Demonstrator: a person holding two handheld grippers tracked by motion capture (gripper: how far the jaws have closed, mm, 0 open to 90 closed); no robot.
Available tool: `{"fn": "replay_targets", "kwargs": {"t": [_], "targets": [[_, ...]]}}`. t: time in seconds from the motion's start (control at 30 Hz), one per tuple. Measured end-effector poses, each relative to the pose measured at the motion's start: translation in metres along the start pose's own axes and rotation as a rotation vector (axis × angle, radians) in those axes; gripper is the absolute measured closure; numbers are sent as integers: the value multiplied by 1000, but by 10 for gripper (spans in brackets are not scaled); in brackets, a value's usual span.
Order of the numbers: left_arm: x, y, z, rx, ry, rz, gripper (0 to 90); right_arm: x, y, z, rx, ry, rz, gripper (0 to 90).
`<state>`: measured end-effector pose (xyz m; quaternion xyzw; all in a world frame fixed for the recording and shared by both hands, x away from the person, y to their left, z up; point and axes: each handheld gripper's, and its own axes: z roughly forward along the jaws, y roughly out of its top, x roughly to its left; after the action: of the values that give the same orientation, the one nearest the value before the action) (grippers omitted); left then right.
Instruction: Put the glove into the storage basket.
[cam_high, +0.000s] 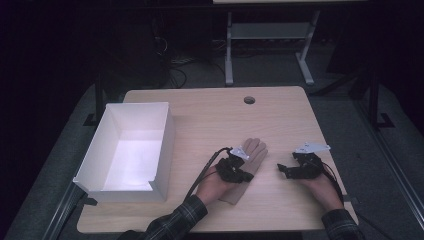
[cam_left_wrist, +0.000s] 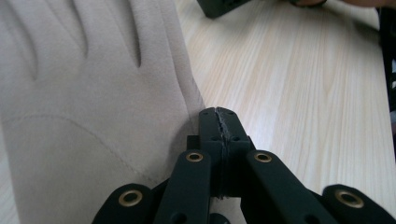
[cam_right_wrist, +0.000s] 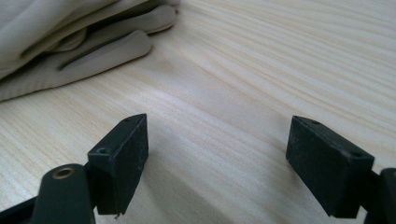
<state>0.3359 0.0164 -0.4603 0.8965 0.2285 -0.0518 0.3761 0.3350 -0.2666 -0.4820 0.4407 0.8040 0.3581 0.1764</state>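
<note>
A beige glove (cam_high: 253, 156) lies flat on the wooden table (cam_high: 210, 120), fingers pointing away from me. My left gripper (cam_high: 245, 176) rests on its near right part. In the left gripper view its jaws (cam_left_wrist: 218, 115) are pressed together at the glove's (cam_left_wrist: 93, 93) side edge, and the fabric runs in under their tips. My right gripper (cam_high: 283, 169) sits on the table to the right of the glove, pointing at it. Its jaws (cam_right_wrist: 217, 154) stand wide apart over bare wood, with nothing between them. The glove's fingertips (cam_right_wrist: 112, 46) lie a short way ahead of them.
A white open box (cam_high: 165, 145) stands at the table's left side. A round cable hole (cam_high: 249, 100) is near the far edge. Another table's metal legs (cam_high: 229, 50) stand on the floor beyond. Part of the right gripper (cam_left_wrist: 219, 7) shows at the top of the left gripper view.
</note>
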Motion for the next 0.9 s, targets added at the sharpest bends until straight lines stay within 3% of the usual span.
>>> {"fn": "replay_targets", "kwargs": {"t": [0.23, 0.67, 0.83, 0.9], "targets": [[-1, -9, -15, 43, 27, 42, 893, 1, 0, 0, 3, 4, 2, 201], [6, -35, -54, 56, 32, 34, 876, 1, 0, 0, 7, 1, 4, 184], [4, -27, -63, 25, 60, 63, 760, 2, 0, 0, 9, 0, 7, 182], [5, -24, -66, 8, 78, 65, 665, 1, 0, 1, 3, -1, -5, 181]]}}
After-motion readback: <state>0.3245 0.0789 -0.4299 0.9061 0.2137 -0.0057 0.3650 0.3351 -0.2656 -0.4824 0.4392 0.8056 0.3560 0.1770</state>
